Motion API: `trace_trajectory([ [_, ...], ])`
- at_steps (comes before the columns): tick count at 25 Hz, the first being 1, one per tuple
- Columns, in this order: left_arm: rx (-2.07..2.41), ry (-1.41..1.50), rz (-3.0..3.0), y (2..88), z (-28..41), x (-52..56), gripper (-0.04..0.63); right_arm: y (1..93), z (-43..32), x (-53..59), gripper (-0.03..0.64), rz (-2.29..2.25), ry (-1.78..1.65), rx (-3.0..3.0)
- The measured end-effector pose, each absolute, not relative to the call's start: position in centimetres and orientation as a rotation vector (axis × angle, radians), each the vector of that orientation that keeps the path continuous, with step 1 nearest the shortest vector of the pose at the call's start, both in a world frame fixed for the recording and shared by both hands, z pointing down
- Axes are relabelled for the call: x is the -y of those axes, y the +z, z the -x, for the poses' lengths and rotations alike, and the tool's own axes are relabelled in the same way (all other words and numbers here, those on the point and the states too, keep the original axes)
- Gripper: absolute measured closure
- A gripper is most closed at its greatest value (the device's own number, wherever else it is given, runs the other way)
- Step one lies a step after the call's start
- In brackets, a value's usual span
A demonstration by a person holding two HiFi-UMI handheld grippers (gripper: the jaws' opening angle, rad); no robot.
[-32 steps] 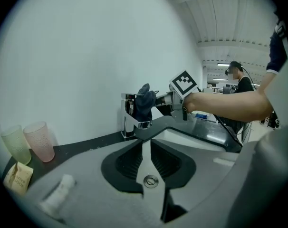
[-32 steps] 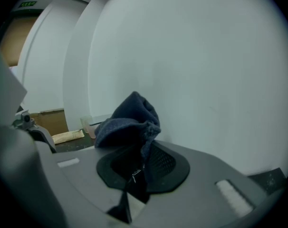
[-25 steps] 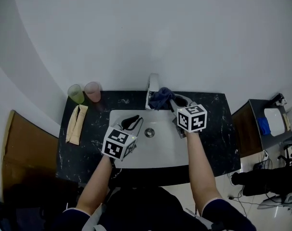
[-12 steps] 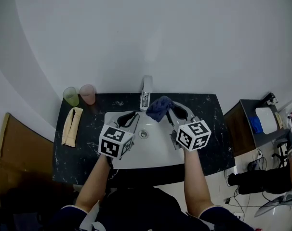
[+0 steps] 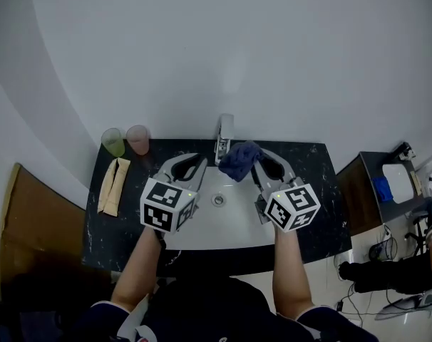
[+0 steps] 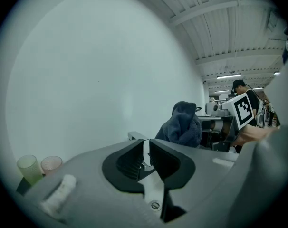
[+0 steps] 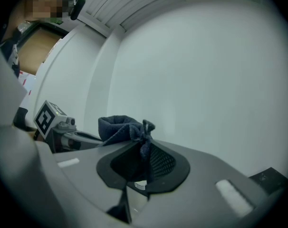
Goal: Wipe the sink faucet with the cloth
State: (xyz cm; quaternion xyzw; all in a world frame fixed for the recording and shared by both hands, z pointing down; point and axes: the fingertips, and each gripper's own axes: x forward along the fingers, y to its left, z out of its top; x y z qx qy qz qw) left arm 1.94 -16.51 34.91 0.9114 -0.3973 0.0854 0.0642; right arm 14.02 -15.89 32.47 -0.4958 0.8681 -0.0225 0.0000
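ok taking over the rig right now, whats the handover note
Left claw: jaws a narrow gap apart, nothing between them, held over the left side of the sink.
Right claw: shut on the dark blue cloth.
The cloth is bunched up just right of the faucet, near its top; I cannot tell if they touch.
Done: cloth is in the grip and up at the faucet.
Left: press it on the faucet and wipe. How much is already wiped does not show.

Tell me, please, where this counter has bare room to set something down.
Free: the counter right of the sink, out to its edge. The left strip holds a green cup, a pink cup and a beige packet. The cloth crowds the faucet.
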Motion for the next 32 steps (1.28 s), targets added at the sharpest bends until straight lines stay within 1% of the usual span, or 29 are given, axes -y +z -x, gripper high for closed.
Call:
trace_trajectory([
  [14,1.262,0.247,-2.722,34.7,0.2,16.8,0.554,33.2,-12.5,16.3,0.569,1.569,-0.062,-2.764],
  [32,1.262,0.219,-2.722,34.5,0.5,16.8,0.554,32.6,-11.7,16.2,0.569,1.542,-0.039,-2.778],
])
